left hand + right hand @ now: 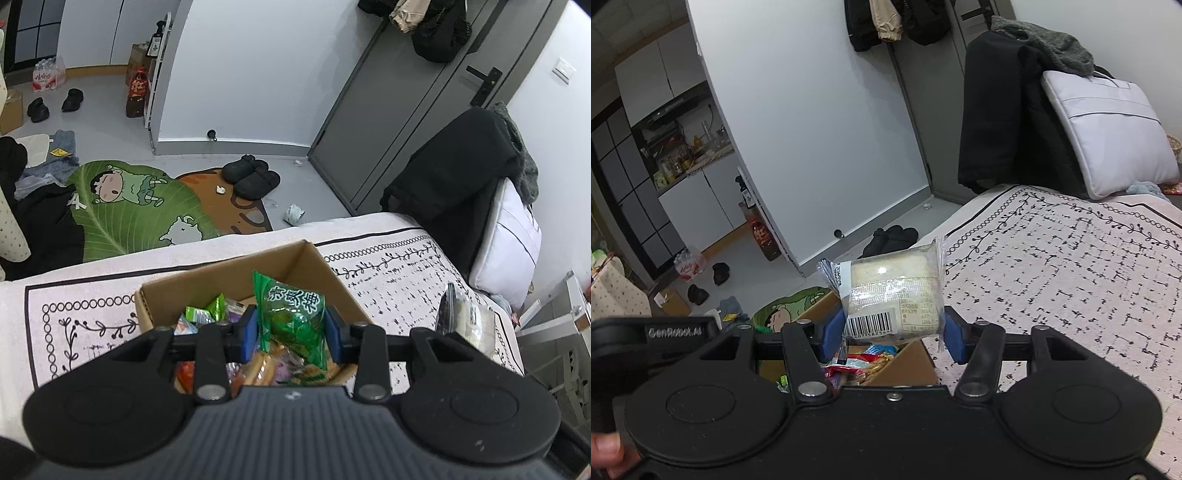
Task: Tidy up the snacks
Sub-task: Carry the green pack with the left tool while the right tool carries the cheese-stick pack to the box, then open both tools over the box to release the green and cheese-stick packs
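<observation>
Both wrist views are angled downward, close over the shared cardboard box (236, 280) (905, 363) at 6 o'clock.

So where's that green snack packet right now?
In the left wrist view the green packet is pinched between the left gripper's blue pads, held upright just above the open cardboard box of snacks on the bed.

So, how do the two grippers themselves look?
Both the left gripper and the right gripper are black, with blue pads on the fingers, silver pivot screws and two round discs on the body. A black part beside the right one carries white lettering.
</observation>
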Demonstrator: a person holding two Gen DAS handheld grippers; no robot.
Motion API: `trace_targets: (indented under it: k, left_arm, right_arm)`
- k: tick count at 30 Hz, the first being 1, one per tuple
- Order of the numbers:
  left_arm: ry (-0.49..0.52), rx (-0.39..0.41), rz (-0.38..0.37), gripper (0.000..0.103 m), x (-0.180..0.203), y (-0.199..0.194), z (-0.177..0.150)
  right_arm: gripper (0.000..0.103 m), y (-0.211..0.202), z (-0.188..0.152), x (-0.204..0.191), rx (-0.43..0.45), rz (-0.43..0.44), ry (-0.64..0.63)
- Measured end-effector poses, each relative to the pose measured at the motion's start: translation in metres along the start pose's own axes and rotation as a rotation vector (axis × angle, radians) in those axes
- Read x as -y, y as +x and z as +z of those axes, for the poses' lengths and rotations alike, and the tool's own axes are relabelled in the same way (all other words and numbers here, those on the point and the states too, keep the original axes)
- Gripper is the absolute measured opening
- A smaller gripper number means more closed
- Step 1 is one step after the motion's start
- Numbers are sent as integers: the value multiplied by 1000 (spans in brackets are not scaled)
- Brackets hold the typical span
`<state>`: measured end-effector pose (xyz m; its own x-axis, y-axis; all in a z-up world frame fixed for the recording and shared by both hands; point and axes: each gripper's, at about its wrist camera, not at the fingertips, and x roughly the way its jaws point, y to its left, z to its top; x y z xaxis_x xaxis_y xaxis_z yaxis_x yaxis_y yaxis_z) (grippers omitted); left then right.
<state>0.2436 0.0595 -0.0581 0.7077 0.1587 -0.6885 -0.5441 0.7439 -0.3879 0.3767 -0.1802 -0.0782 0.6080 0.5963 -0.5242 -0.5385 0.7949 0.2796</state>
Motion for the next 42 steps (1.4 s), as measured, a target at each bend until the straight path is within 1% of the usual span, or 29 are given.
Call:
trace_targets:
  k: [8, 19, 22, 24, 27, 32, 34, 35, 36, 37, 38, 42]
  left_arm:
    - [-27, -10, -8, 37, -15, 24, 25]
    - [-23, -65, -41, 38, -17, 53, 38]
    - [-25, -82, -42, 44, -17, 59, 40]
    - [-33, -91, -38, 52, -21, 61, 41]
    - [-40, -92, -26, 57, -27, 60, 43]
    - [-38, -107, -9, 58, -33, 57, 46]
    - [-42, -111, 0, 62, -36, 54, 47]
    - [-46, -112, 6, 66, -38, 52, 48]
    - [-49, -109, 11, 69, -39, 51, 49]
    - [-49, -106, 16, 70, -41, 49, 50]
    - [-48, -105, 20, 72, -42, 47, 50]
    - [-42, -115, 34, 81, -44, 40, 49]
  right_arm:
    - [53, 19, -3, -10, -42, 19, 19]
    - [53, 43, -3, -28, -88, 22, 8]
    - [53, 48, -4, -30, -97, 16, 10]
    - [53, 51, -5, -31, -103, 11, 10]
    - [53, 56, -4, -35, -110, 11, 6]
    - [54, 61, 0, -46, -107, 24, -16]
    - [54, 61, 1, -51, -102, 34, -27]
    - [54, 60, 2, -54, -98, 44, -36]
    - [55, 60, 2, -56, -97, 52, -43]
    - [59, 59, 3, -59, -101, 58, -52]
    - [61, 59, 3, -60, -105, 49, -59]
    - [66, 51, 2, -62, -98, 28, -71]
